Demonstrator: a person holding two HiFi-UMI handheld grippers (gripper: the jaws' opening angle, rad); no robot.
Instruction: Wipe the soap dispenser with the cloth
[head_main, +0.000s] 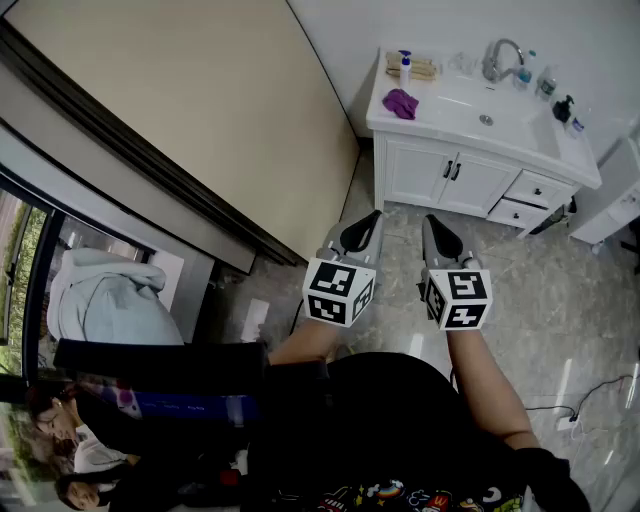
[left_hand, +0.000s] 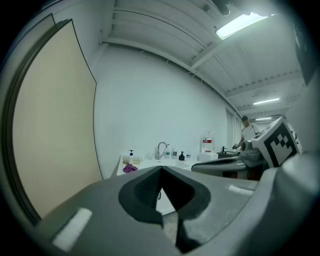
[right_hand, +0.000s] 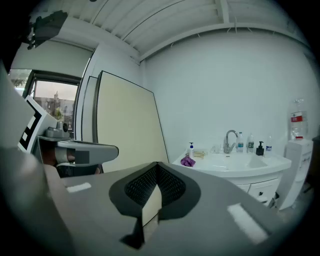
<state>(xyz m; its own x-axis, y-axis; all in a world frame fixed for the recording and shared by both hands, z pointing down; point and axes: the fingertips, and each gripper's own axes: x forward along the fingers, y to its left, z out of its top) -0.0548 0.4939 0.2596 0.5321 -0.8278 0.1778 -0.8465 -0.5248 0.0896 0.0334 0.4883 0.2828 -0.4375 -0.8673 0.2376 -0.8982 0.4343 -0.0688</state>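
Hovering well apart from soap dispenser (head_main: 405, 70) and cloth (head_main: 400, 103), left tool (head_main: 375, 215) and right tool (head_main: 428, 219) clenched, empty.

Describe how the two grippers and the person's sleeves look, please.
The left gripper and right gripper are grey; their tapering fingers carry black ribbed pads. Each bears a white cube with black square markers. A black sleeve shows on the right arm.
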